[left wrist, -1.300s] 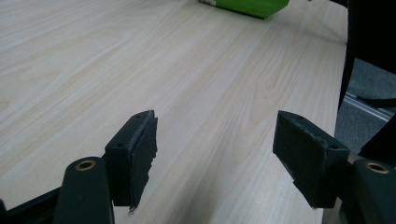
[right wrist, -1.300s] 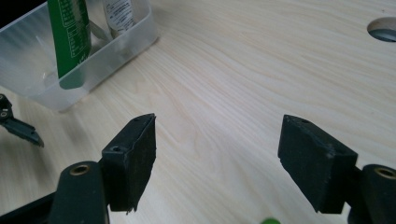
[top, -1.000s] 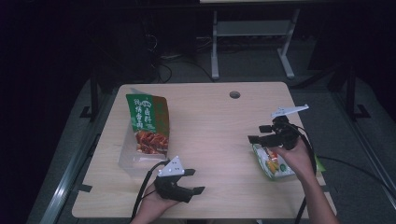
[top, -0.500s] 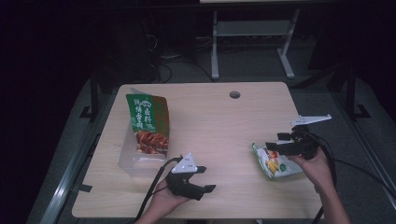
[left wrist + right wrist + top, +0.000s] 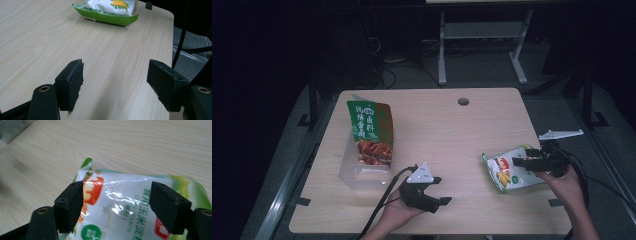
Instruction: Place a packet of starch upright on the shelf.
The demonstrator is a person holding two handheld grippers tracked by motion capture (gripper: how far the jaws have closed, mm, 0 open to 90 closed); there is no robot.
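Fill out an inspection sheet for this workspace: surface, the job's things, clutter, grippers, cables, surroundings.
Surface: light wood table, round hole near its far edge.
Job's things: white-and-green corn packet lying flat near the right edge; green snack bag propped in a clear plastic tub at the left.
Clutter: nothing seen.
Grippers: right gripper open, jaws spread above the corn packet, pads not pressing it; left gripper open over bare wood at the near edge, nothing between its jaws.
Cables: black cable trails from the left gripper over the near edge; loose cables on the floor beyond.
Surroundings: dark room, grey floor, white table frame behind.
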